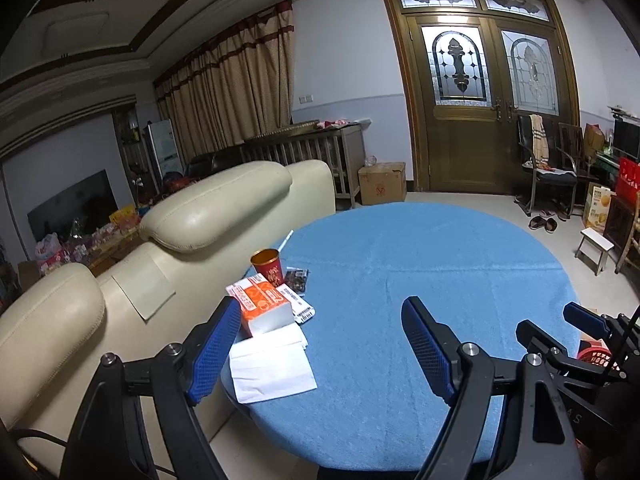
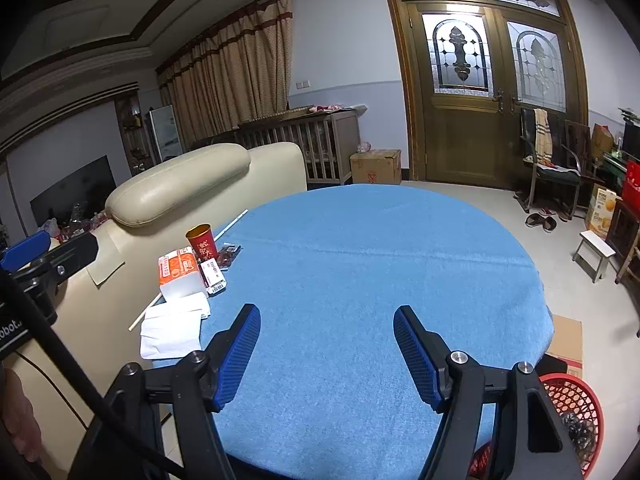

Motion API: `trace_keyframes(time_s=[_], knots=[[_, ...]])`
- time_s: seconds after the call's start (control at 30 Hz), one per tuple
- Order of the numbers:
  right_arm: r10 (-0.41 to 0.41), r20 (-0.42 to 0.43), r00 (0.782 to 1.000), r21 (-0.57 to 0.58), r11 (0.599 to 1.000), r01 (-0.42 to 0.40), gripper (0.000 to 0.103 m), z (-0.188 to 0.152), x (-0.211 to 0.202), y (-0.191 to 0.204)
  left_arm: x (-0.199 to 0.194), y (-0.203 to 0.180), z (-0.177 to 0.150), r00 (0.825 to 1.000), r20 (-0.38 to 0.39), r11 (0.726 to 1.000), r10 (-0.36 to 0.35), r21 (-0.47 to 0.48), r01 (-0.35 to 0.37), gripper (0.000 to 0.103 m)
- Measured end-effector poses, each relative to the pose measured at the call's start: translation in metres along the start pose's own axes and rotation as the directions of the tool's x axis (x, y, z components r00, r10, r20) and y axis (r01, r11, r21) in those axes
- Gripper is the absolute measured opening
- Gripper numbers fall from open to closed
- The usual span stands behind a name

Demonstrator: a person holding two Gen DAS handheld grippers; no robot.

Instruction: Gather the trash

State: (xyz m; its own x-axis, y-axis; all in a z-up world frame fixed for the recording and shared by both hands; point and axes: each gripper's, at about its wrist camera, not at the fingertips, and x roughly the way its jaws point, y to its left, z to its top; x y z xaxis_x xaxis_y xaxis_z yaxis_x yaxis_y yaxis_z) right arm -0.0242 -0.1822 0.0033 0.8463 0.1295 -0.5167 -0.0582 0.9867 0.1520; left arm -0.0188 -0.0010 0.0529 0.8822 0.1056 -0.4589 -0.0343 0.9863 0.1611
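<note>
Trash items, chiefly the white paper sheet [image 1: 272, 368] beside the orange box [image 1: 262, 308], lie at the table's [image 1: 400, 280] left edge, nearest the left gripper [image 1: 320, 352]; both grippers stand released, empty.

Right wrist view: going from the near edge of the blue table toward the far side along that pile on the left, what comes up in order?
White paper sheets → orange and white box → red cup.

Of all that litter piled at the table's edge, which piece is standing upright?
The red paper cup with gold lettering. It stands upright, mouth up, while the orange-and-white box, the white napkins and the small dark wrapper all lie flat.
</note>
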Motion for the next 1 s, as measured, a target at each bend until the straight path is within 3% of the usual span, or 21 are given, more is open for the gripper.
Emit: trace_keyframes(time_s=[1.0], knots=[[-0.023,-0.033,0.999,0.029,0.999,0.024,0.073,-0.004,0.009,-0.019,0.018,-0.016,-0.007,0.993,-0.090,0.997,-0.070,0.001,0.071,0.083]])
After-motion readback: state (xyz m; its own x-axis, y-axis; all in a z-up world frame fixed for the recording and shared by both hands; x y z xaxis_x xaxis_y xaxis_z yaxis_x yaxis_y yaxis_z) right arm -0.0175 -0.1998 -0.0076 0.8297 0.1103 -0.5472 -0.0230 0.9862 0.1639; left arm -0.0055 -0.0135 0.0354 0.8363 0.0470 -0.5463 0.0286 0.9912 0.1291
